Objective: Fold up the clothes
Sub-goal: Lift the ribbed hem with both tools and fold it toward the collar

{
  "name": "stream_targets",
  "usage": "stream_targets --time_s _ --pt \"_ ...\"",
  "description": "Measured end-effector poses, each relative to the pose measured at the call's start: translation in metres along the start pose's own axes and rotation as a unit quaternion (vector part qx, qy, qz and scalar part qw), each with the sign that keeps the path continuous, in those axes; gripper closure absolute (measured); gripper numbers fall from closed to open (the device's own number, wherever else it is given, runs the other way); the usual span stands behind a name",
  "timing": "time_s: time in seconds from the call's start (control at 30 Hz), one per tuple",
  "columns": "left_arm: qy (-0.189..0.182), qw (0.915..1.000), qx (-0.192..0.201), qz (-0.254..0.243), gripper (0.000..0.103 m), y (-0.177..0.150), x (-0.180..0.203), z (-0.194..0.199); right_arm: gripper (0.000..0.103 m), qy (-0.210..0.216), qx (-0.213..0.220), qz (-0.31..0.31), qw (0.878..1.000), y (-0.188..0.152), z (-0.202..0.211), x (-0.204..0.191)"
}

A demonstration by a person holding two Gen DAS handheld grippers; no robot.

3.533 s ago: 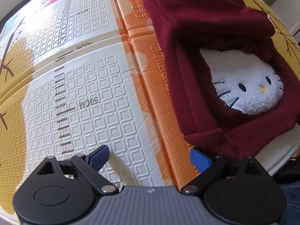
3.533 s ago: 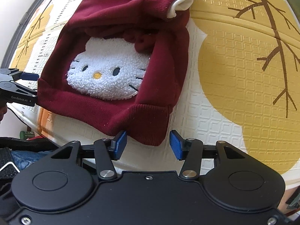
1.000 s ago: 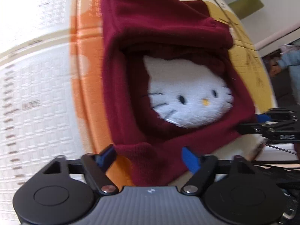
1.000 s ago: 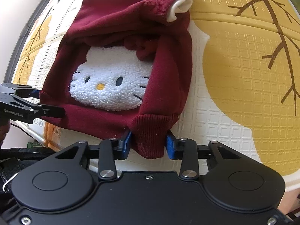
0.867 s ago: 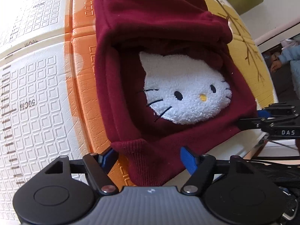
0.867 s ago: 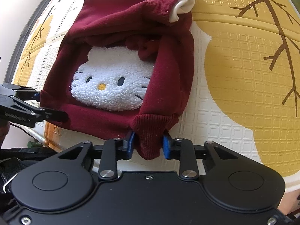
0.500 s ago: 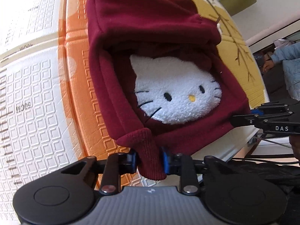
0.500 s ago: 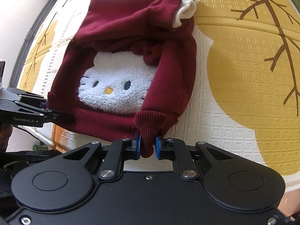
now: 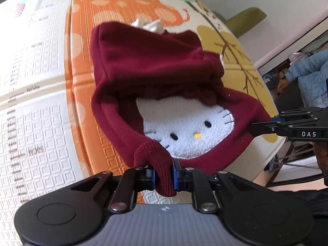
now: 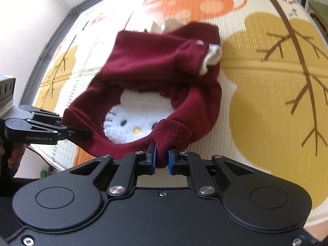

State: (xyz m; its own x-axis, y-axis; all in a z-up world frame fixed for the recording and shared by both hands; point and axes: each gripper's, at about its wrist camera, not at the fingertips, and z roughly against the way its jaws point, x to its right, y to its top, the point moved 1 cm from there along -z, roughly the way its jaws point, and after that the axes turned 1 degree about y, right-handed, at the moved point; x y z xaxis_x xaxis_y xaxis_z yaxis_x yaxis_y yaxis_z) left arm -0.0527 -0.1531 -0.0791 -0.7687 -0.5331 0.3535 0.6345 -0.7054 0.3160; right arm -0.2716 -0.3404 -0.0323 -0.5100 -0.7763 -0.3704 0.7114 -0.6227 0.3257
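A dark red sweater (image 9: 155, 61) with a white fluffy cat face (image 9: 188, 129) lies partly folded on a patterned play mat (image 9: 41, 106). My left gripper (image 9: 163, 173) is shut on the ribbed hem at the sweater's near left corner and holds it raised. My right gripper (image 10: 162, 160) is shut on the ribbed hem at the near right corner of the sweater (image 10: 164, 61), also raised. Each gripper shows in the other's view, the right one (image 9: 264, 125) and the left one (image 10: 67, 131). The hem sags between them above the cat face (image 10: 133, 119).
The mat (image 10: 266, 102) has orange, white and yellow panels with a brown tree print. Its near edge runs just under the grippers. A green chair (image 9: 244, 18) and a person in a blue jacket (image 9: 307, 65) are off to the right.
Both grippers have closed on the hem corners. They have lifted the hem off the mat and carried it forward over the cat face.
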Motion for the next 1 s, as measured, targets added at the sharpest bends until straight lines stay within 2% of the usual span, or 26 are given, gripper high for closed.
stream_targets --time_s 0.43,0.67,1.0 --pt "0.012 0.9964 0.084 0.005 0.088 0.040 -0.002 0.026 0.094 0.002 0.070 0.004 0.998 0.041 0.025 -0.002" --pt "0.028 0.9939 0.105 0.017 0.088 0.068 -0.010 0.022 0.094 0.006 0.095 -0.030 0.995 0.069 0.017 0.010" --pt "0.049 0.9907 0.112 0.061 0.088 0.100 -0.027 0.003 0.095 0.000 0.115 -0.089 0.989 0.106 -0.012 0.035"
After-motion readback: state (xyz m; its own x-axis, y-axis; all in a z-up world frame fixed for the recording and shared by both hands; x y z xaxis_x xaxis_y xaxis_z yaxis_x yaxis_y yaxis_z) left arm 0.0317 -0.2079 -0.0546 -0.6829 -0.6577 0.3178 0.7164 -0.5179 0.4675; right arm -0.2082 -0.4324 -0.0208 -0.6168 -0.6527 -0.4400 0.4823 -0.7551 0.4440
